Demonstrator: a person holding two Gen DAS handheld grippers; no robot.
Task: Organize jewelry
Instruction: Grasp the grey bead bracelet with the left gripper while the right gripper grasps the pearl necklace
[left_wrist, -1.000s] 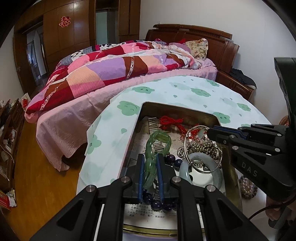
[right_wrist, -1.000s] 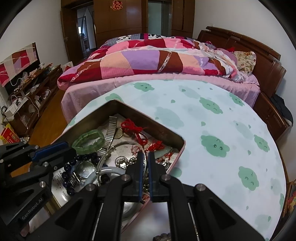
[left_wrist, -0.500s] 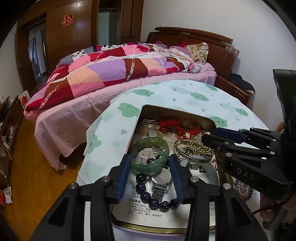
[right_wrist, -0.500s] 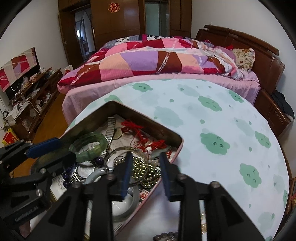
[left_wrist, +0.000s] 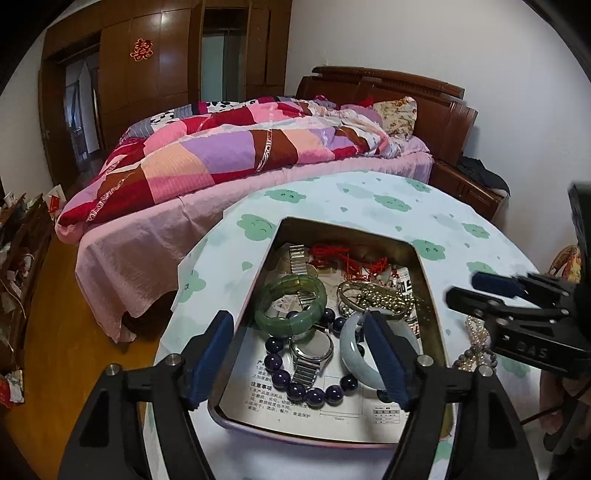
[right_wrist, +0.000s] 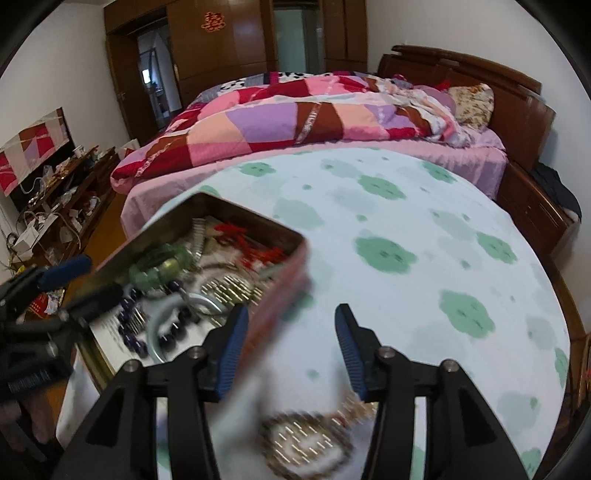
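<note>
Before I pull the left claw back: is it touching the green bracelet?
Apart. The left wrist view shows the left claw wide open, the green bracelet lying in the tin between and beyond its fingers.

A rectangular metal tin (left_wrist: 430, 291) sits open in the lower centre of the left wrist view, lined with printed paper. Inside, a green jade-like segmented bracelet (left_wrist: 291, 302) lies flat at centre left. A dark purple bead bracelet (left_wrist: 295, 389) loops below it around a silver wristwatch (left_wrist: 312, 349). A pale bluish bangle (left_wrist: 356, 350) lies to the right. Gold-coloured beads (left_wrist: 384, 299) and red cord (left_wrist: 347, 258) fill the upper part. At the right edge, outside the tin, pearly beads (left_wrist: 474, 343) lie on the cloth.
</note>
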